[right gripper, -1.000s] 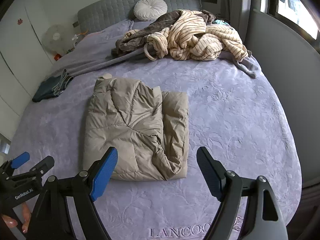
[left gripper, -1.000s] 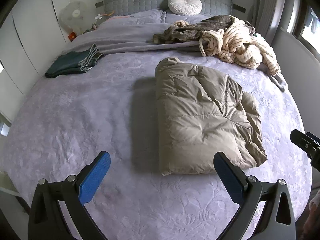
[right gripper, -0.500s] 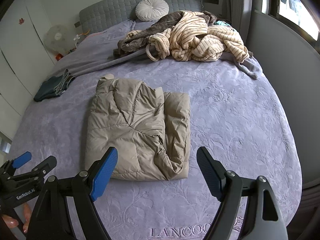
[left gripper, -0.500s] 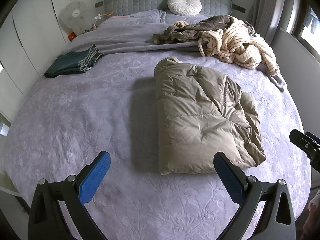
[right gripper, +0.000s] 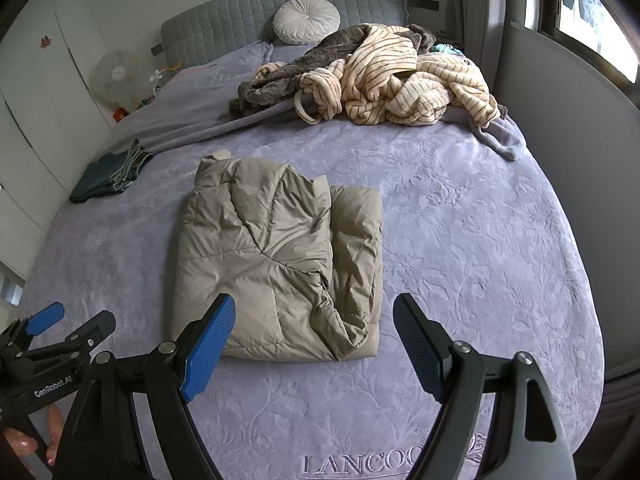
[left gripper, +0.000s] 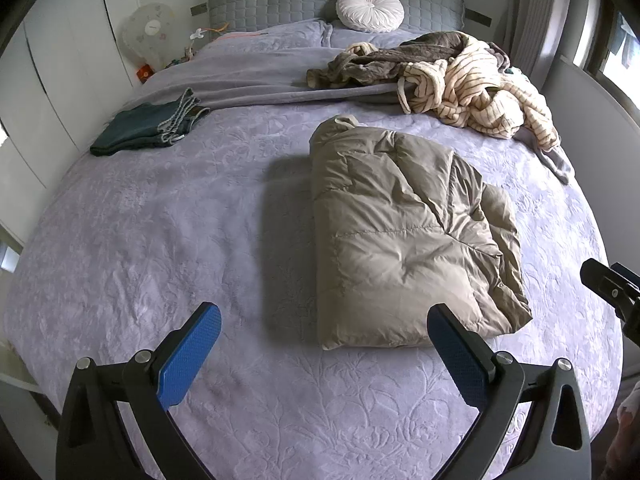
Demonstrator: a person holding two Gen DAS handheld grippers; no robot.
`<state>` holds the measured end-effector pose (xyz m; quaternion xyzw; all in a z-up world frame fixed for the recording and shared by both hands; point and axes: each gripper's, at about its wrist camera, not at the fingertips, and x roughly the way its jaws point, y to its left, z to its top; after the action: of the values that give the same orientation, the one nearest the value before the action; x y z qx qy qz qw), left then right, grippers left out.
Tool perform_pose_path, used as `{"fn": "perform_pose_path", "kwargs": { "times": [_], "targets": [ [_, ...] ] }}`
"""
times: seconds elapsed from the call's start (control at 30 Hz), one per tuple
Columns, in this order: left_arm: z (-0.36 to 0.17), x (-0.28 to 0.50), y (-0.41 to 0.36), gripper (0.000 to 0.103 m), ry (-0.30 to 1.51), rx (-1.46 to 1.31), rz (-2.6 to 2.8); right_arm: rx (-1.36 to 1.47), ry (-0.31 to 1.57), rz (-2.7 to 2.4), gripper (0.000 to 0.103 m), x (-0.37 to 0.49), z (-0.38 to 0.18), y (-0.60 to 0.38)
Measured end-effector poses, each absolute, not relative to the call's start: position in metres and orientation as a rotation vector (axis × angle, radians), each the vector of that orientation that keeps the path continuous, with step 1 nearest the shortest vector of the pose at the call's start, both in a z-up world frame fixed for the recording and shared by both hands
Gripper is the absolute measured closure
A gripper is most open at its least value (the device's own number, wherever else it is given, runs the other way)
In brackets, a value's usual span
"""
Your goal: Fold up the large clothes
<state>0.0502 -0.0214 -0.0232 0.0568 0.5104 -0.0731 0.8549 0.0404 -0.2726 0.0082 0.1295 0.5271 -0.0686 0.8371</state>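
Note:
A beige puffer jacket lies folded into a rectangle in the middle of the purple bed; it also shows in the right wrist view. My left gripper is open and empty, above the bed just in front of the jacket's near left edge. My right gripper is open and empty, just in front of the jacket's near edge. Neither touches the jacket. The left gripper shows at the left edge of the right wrist view.
A heap of striped and brown robes lies at the back right of the bed. Folded dark jeans lie at the back left. A round white cushion leans on the grey headboard. A fan stands left; a wall runs along the right.
Both views have drifted slightly, so the jacket sits a little higher and closer. Both grippers stay open and empty.

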Motion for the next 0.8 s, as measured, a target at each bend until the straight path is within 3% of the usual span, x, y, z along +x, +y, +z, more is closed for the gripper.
{"fn": "perform_pose_path", "kwargs": {
  "times": [0.8],
  "targets": [
    [-0.0211,0.0481,-0.0225,0.0,1.071,0.116,-0.149,0.275,1.113,-0.143,0.02,0.0411,0.0088,-0.2729]
  ]
}}
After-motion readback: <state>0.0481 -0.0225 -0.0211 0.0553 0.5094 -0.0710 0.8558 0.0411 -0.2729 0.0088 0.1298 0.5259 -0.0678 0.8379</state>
